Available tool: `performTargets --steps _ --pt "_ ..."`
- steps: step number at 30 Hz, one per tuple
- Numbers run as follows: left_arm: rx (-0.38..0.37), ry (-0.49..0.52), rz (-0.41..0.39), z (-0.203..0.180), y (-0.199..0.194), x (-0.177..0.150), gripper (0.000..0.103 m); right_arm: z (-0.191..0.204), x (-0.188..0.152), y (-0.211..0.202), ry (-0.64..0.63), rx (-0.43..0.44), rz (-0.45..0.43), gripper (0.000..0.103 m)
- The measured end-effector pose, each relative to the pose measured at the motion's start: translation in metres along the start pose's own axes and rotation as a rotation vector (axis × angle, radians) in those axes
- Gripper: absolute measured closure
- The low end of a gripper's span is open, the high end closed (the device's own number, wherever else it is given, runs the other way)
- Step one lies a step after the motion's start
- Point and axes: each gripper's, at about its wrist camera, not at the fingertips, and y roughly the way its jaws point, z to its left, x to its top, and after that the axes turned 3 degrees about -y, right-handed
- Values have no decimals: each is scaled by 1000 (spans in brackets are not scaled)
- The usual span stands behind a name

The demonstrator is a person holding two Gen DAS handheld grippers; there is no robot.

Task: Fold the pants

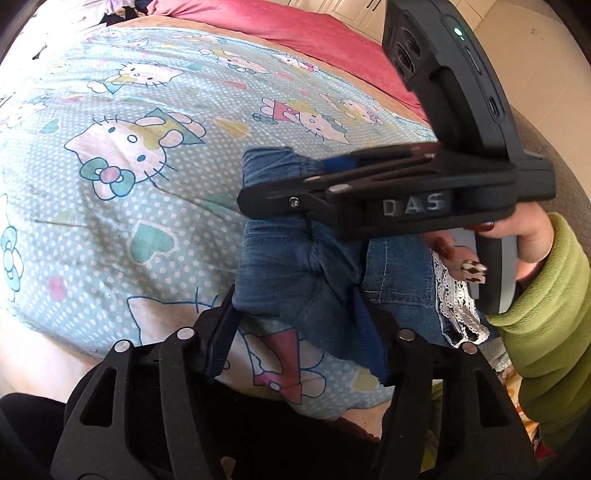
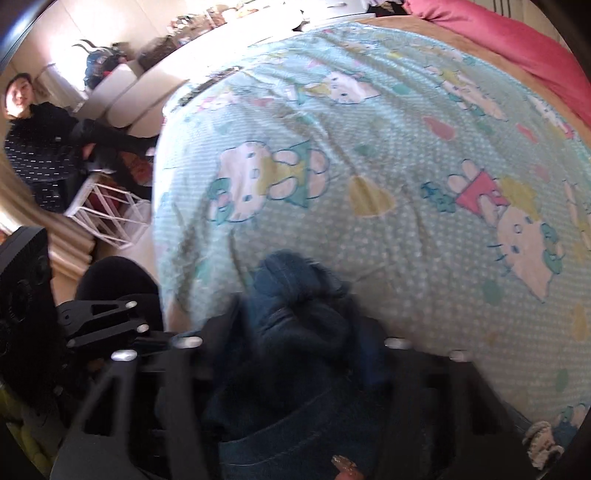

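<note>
1. Here, nearest the left wrist camera, the left gripper (image 1: 295, 325) is seen with a bunched fold of the denim pants (image 1: 295, 273) between its fingers; the cloth fills the gap and appears pinched, so the jaws are judged to be clamped on it.

2. Just beyond, the right gripper (image 1: 295, 181) is laid across the same bundle from the right; in the right wrist view the dark denim (image 2: 295, 332) is crowded between its fingers, blurred, and a grip on the cloth is judged likely.

3. The pants are gathered in a heap near the bed's near edge, on the cartoon-print sheet (image 1: 129, 203); a white lace trim (image 1: 454, 302) is seen at their right side.

4. For a good fold, both grips are best kept on single matching edges rather than on a wad; the bundle ought to be lifted and spread flat first.

5. Farther off, the sheet lies bare up to the red cover (image 1: 295, 26); that space is best used for laying the legs out straight.
</note>
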Motion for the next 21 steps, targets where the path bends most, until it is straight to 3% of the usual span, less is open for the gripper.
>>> performTargets --steps 5,12,21 --pt "-25 -21 0 3 -3 -1 41 -3 -10 -30 13 36 -86 72" --pt "-30 46 -27 -24 -14 0 28 -15 -37 -96 44 100 -245 74" --pt "-133 98 -3 -68 -3 8 18 -30 -83 -167 49 73 -388 74"
